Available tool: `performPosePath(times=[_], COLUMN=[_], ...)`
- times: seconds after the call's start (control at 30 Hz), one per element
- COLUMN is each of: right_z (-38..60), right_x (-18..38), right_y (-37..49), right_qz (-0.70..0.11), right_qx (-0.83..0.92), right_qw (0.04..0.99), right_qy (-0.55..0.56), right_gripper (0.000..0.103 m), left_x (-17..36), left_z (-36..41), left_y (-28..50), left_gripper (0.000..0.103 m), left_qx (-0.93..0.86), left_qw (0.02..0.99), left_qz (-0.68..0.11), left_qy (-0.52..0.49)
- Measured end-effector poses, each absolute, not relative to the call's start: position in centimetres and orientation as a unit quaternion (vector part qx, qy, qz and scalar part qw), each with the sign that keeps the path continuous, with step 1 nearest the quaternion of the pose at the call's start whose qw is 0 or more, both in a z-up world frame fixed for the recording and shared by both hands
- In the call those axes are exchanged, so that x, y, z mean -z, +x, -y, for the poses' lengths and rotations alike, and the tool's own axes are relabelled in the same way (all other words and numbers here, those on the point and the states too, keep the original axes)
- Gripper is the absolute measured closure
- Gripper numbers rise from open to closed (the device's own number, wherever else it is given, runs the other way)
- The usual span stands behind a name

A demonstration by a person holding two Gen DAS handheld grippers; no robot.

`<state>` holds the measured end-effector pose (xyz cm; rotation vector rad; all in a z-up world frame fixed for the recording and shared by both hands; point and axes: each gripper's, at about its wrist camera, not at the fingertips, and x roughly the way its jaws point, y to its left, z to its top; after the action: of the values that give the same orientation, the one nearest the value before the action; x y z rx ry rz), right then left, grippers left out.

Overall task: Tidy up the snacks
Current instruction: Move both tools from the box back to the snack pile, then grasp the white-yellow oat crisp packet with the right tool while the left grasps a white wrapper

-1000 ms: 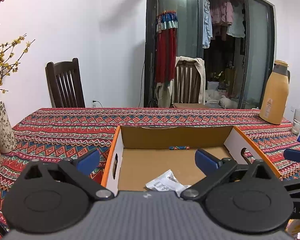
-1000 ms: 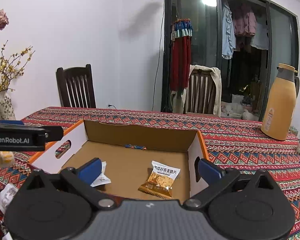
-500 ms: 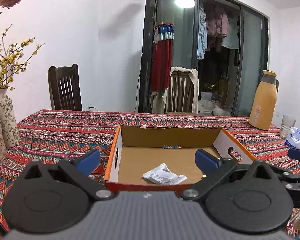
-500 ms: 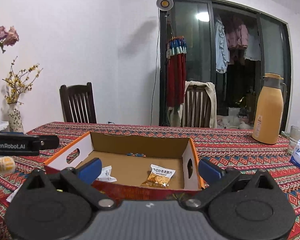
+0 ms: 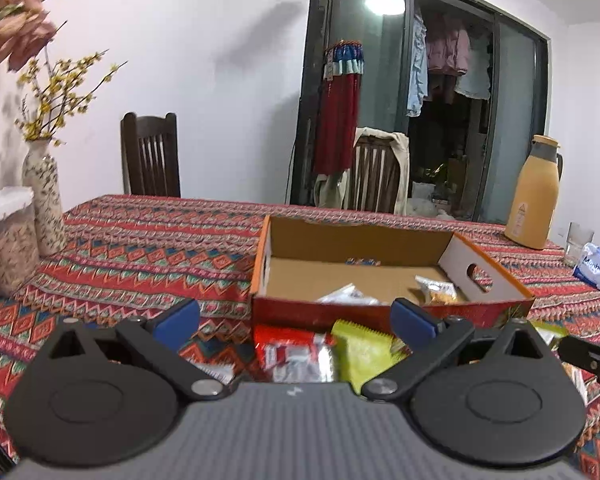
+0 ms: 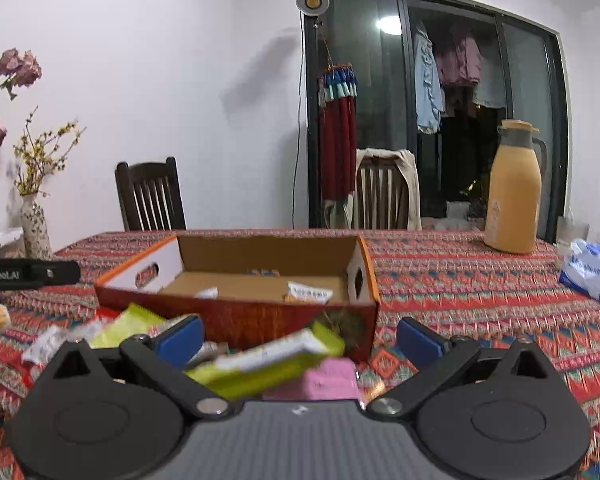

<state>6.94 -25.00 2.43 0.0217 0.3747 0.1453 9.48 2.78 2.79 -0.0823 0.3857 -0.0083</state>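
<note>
An open cardboard box with orange rims sits on the patterned tablecloth. Inside it lie a white packet, a tan snack packet and a small blue wrapped piece. Loose snacks lie in front of the box: a red-and-silver packet, a yellow-green packet and a pink packet. My left gripper is open above the red packet, holding nothing. The right gripper is open over the green and pink packets.
A tan thermos jug, a glass and a tissue pack stand at the right. A vase and a lidded jar stand left. Two chairs are behind the table.
Both grippers have pulled back from over the box toward the near table edge. The loose packets in front of the box have come into view. Both stay open.
</note>
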Motion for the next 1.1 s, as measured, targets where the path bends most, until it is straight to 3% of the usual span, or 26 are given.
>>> performPosePath(times=[0.5,1.1], right_z=[29.0,29.9], right_x=[1.4,3.4], right_y=[5.7,12.5], right_qz=[-0.213,-0.335], right_qx=[-0.039,-0.053], right_qw=[0.975,0.938], right_qy=[0.052,-0.078], right_gripper=[0.000,0.000], left_x=[0.9,2.0], left_z=[-5.3,-5.5], left_y=[7.4,8.1], left_gripper=[0.000,0.000], left_qx=[-0.030,-0.020], left_qw=[0.978,0.978], left_qz=[-0.200,-0.204], left_qy=[-0.043,-0.049])
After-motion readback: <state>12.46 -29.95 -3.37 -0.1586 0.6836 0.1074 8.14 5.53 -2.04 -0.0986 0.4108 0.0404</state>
